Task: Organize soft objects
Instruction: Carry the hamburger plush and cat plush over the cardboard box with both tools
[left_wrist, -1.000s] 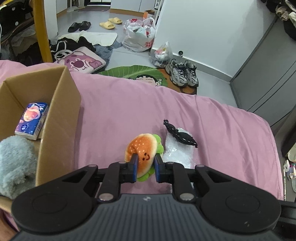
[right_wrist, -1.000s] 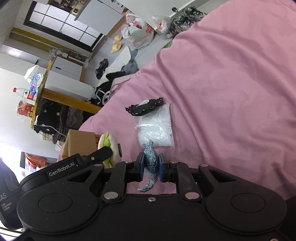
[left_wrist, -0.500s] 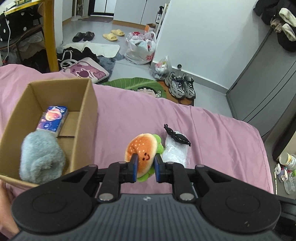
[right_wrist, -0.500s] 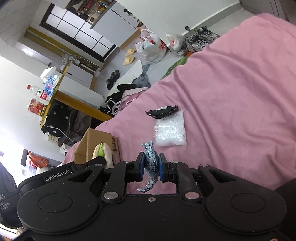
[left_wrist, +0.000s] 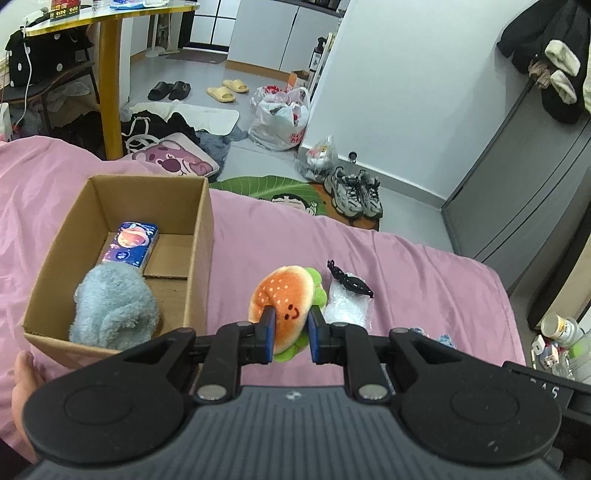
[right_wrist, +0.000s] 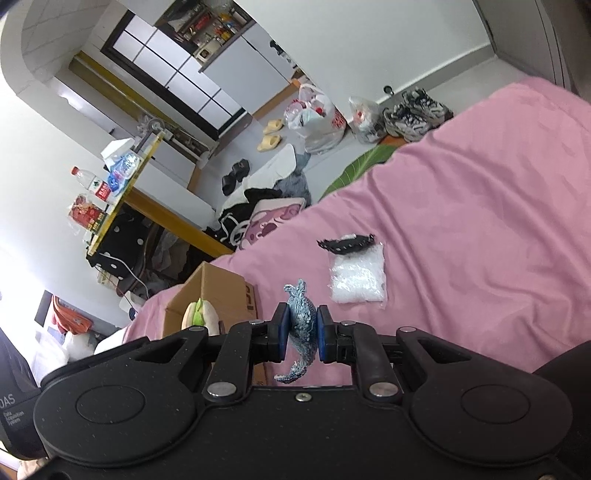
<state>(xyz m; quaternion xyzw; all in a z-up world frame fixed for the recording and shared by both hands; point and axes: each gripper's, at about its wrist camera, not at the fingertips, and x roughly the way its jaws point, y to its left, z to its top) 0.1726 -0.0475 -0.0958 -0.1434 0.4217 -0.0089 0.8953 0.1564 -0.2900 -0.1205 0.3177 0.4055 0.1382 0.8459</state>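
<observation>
Left gripper (left_wrist: 290, 330) pinching burger plush (left_wrist: 283, 301) at lower centre, its underside hidden, right gripper (right_wrist: 300, 332) clamping blue knitted piece (right_wrist: 301, 321), cardboard box (right_wrist: 218, 291) half hidden at lower left.

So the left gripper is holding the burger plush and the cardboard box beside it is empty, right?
Not quite. The left gripper does hold the burger plush, but the cardboard box is not empty: the left wrist view shows a grey fluffy toy and a tissue pack inside.

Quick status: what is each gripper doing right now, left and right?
Left gripper: closed on the burger plush.
Right gripper: closed on the blue knitted piece.
</observation>
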